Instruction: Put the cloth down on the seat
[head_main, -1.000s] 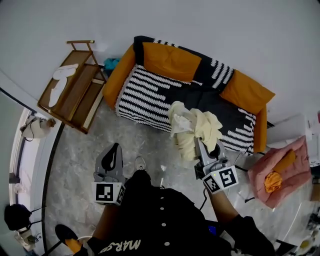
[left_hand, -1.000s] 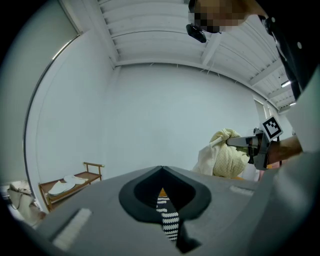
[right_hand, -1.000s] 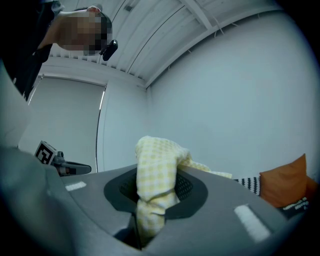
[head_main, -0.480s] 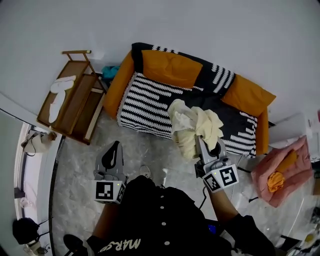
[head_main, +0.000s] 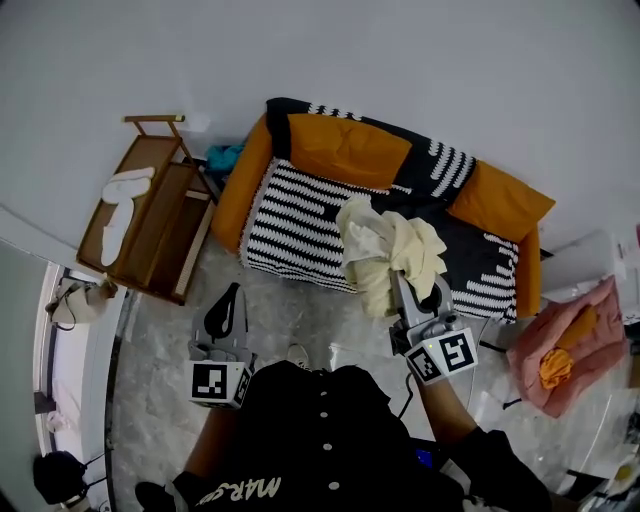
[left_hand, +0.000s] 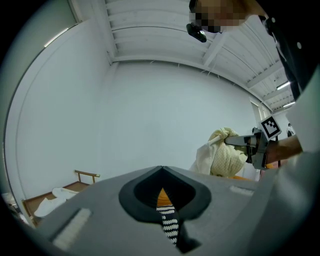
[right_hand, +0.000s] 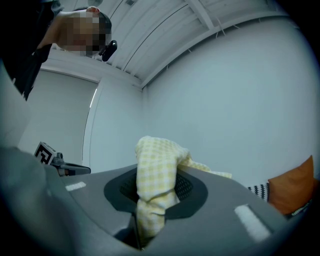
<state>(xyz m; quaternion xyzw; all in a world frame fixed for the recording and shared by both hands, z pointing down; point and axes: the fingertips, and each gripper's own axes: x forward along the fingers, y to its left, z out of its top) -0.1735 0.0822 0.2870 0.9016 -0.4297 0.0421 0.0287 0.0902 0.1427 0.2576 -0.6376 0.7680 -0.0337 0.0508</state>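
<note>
One cloth (head_main: 388, 252), pale yellow and cream with a checked weave, bunched in a loose wad. A fold of it is pinched between the fingers of the right gripper (head_main: 402, 285); the rest spills over and past the fingertips. It is held in the air. In the head view it overlaps the front edge of the seat (head_main: 295, 210), but it is not lying on it.

The seat has a black-and-white striped cover. It belongs to a sofa (head_main: 350, 150) with orange cushions along the back and at both ends. The right gripper points roughly level toward it.

The left gripper (head_main: 231, 295) is well apart to the left, over the marbled floor (head_main: 180, 320). Its fingers are closed tip to tip with nothing between them. A sliver of stripe and orange shows through the gap behind the tips.

A wooden rack (head_main: 160, 215) stands just left of the sofa, against the wall, with two flat white things (head_main: 118, 195) on it. A pink padded thing (head_main: 585, 340) with an orange piece on it is at the right edge.
</note>
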